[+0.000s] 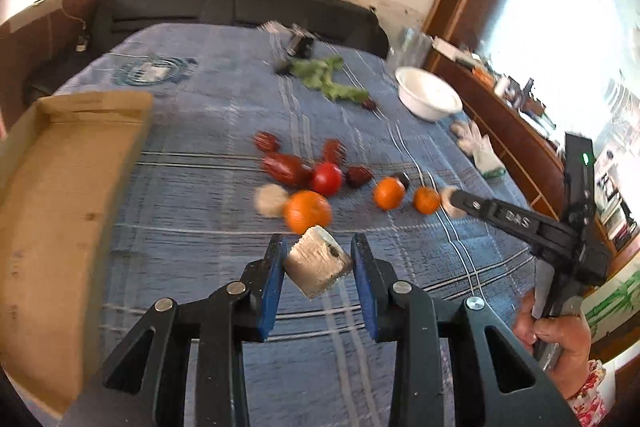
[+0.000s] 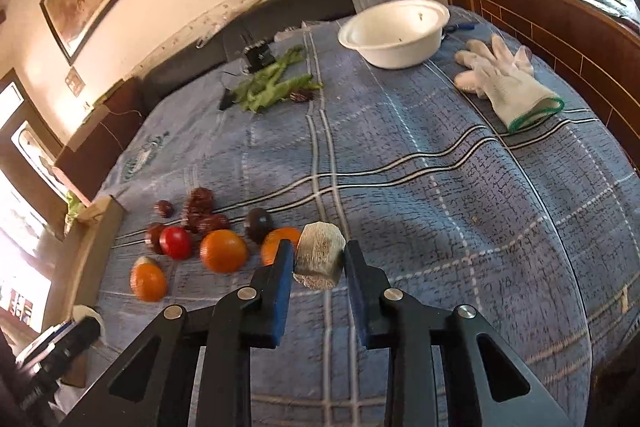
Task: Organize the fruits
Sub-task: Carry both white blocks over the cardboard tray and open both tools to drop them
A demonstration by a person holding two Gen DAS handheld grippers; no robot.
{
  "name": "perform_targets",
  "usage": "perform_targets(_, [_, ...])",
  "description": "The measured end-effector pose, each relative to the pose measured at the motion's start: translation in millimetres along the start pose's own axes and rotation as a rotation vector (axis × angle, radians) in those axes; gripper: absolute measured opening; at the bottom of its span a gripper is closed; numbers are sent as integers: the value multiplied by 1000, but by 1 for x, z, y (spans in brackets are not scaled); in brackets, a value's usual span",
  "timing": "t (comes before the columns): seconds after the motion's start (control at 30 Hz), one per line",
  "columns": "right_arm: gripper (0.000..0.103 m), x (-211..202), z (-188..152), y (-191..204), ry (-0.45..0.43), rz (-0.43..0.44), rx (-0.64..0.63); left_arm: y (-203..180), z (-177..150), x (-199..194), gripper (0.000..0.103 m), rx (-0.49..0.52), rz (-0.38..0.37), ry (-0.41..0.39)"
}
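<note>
Both claws grip pale chunks: left gripper [image 1: 319,259] holds one chunk [image 1: 318,265], right gripper [image 2: 318,259] another [image 2: 319,257], prob. lifted clear to sort. Oranges [image 1: 308,211] lie loose on bedspread [image 1: 200,195], w/ cardboard box [image 1: 60,187] nearby.

The left claw [image 1: 318,259] holds a pale cut chunk [image 1: 318,265] between its blue pads [image 1: 272,291], above a bed covered by a blue plaid blanket [image 1: 208,227]. Just beyond it lies an orange [image 1: 307,211], with a red tomato [image 1: 327,179] and dark red fruits [image 1: 286,167] behind. Two smaller oranges [image 1: 389,193] sit to the right, near the right claw [image 1: 454,205], whose tip meets another pale piece. A cardboard box [image 1: 60,195] stands at left; a white bowl [image 1: 428,97] and green leaves [image 1: 326,79] lie farther back.
</note>
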State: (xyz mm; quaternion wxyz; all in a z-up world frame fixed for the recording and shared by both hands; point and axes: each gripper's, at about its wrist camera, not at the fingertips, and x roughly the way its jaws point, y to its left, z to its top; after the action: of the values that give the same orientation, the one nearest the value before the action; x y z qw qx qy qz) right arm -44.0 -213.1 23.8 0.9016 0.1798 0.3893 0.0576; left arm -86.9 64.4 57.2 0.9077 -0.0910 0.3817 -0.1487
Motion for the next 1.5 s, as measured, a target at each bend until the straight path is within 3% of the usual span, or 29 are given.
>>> perform_targets(0.2, [28,-28,-3,47,1,84,-57,49,5,-46,32,-71,22,-64])
perform_targets(0.43, [28,-39,-2,154,27,258,-207,116,41,-86,32,-106,122,-101])
perform_targets(0.6, [29,-8,-10,239,102,341,-305,166,78,-79,32,-101,231,-74])
perform_targets(0.73, [29,42,-24,303,171,323,-394,205,90,-54,32,-146,258,-9])
perform_targets(0.87, [29,84,-33,340,200,272,-477,244,94,-26,32,-211,280,49])
perform_targets(1.13, [29,143,-37,366,265,223,-531,285,89,14,32,-298,271,132])
perform_targets(1.33, [29,154,-40,375,262,206,-551,285,87,16,34,-288,269,121])
perform_targets(1.5, [29,146,-40,378,225,198,-569,283,86,1,44,-303,263,84])
